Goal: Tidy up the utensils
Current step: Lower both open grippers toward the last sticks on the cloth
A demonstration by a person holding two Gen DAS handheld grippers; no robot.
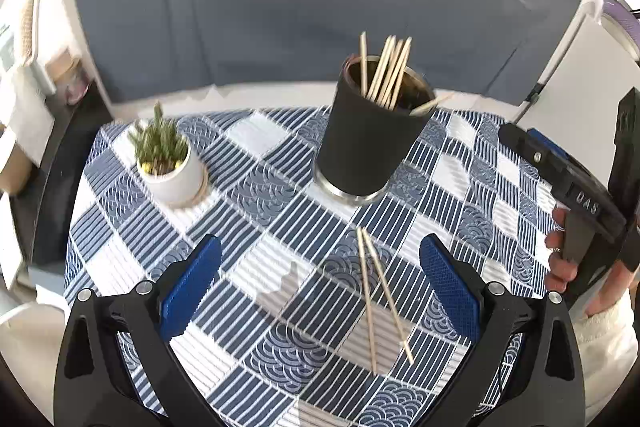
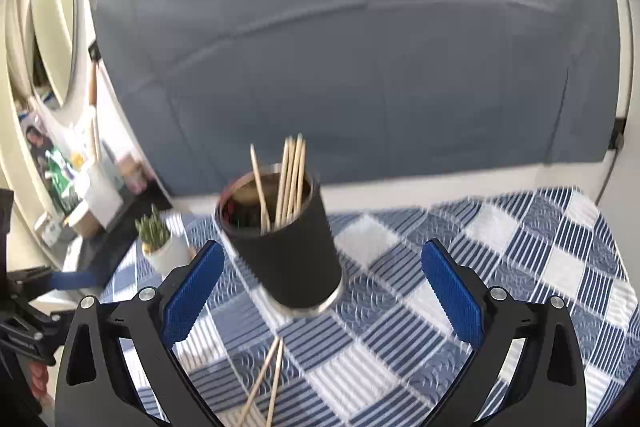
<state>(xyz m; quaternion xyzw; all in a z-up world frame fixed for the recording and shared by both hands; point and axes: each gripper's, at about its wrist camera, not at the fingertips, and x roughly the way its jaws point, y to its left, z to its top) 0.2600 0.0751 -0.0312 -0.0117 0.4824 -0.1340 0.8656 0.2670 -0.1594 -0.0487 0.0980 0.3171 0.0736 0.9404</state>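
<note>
We hold two grippers over a small table under a blue-and-white checked cloth (image 1: 280, 195). A dark cup (image 1: 366, 147) with a steel base stands in the upper middle of the left wrist view. It holds a bundle of thin wooden sticks (image 1: 386, 71), which lean together against its far rim, and one stick pokes out low on the right. We judge the cup to be the holder into which the sticks are being gathered.

Two loose sticks (image 1: 378, 291) lie on the cloth in the lower middle of that view, touching at their far ends and spreading apart toward us. They lie just ahead of the left gripper (image 1: 320, 259), whose blue pads are wide apart and hold nothing, so it seems lined up to take them.

The right gripper (image 2: 322, 263) also has its fingers spread and empty. In its view the cup sits between them at centre, perhaps so that this gripper can steady it.

A potted plant (image 1: 168, 159) stands apart at the left of the left wrist view. The right gripper's body, at that view's right edge, bears raised letters that look like "DAS". We can read nothing else.
</note>
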